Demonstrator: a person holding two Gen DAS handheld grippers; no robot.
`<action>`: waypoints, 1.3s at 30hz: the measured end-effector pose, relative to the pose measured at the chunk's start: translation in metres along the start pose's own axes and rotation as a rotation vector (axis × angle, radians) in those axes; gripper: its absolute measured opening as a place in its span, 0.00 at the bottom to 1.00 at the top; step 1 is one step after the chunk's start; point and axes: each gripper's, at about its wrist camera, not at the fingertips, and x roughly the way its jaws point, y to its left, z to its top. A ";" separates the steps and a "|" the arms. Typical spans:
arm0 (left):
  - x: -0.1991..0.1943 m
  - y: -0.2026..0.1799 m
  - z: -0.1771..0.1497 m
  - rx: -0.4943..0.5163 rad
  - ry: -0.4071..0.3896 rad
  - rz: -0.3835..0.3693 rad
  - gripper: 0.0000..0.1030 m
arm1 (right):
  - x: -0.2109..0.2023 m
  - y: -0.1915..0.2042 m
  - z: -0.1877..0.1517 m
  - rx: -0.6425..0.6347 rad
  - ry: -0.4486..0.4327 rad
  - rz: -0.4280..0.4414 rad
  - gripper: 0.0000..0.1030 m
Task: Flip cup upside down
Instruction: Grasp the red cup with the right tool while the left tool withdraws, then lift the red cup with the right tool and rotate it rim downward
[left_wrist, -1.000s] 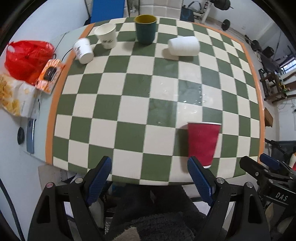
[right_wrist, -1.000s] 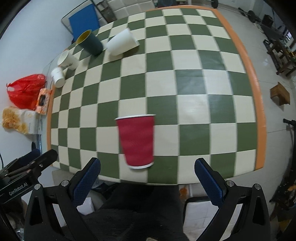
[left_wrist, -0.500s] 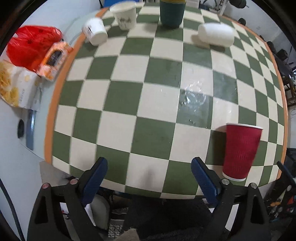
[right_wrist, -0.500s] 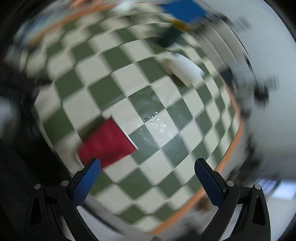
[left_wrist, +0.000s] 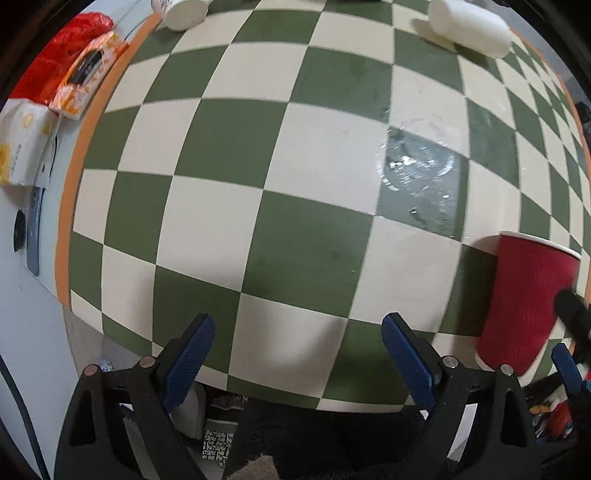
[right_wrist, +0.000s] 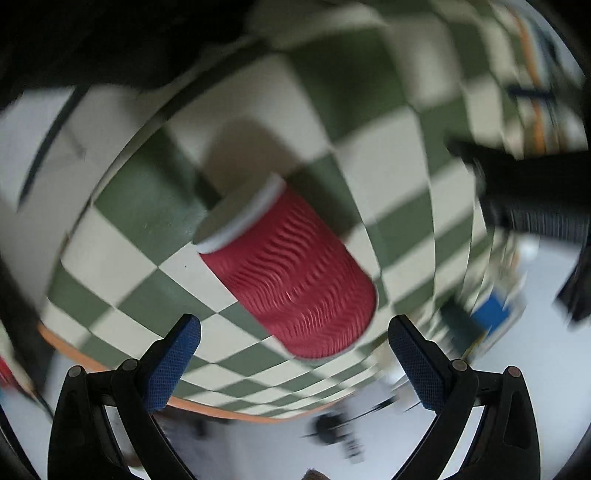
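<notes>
Both jaws stand wide apart and hold nothing. We see the red cup (left_wrist: 524, 302) standing near the desk (left_wrist: 280, 184) edge, mouth up, on our right side. Our right gripper (right_wrist: 293, 363) looks turned over, and the cup (right_wrist: 291, 273) sits just ahead of the gap between its pads, not touched yet. We think we are at the reach step. Next we must slide the pads around the cup, squeeze softly, lift, and turn it over. Our left gripper (left_wrist: 295, 365) waits over the checks.

Even bright light, glare on wet tablecloth (left_wrist: 417, 173); right view motion-blurred
</notes>
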 end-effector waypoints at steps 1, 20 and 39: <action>0.003 0.001 0.000 -0.007 0.006 0.000 0.90 | 0.003 0.002 0.000 -0.047 -0.007 -0.017 1.00; 0.019 0.032 0.014 -0.062 0.023 -0.012 0.90 | 0.081 -0.030 -0.047 -0.314 -0.018 -0.019 0.88; 0.010 0.036 0.036 -0.056 -0.028 -0.002 0.90 | 0.142 -0.178 -0.154 0.312 -0.062 0.347 0.79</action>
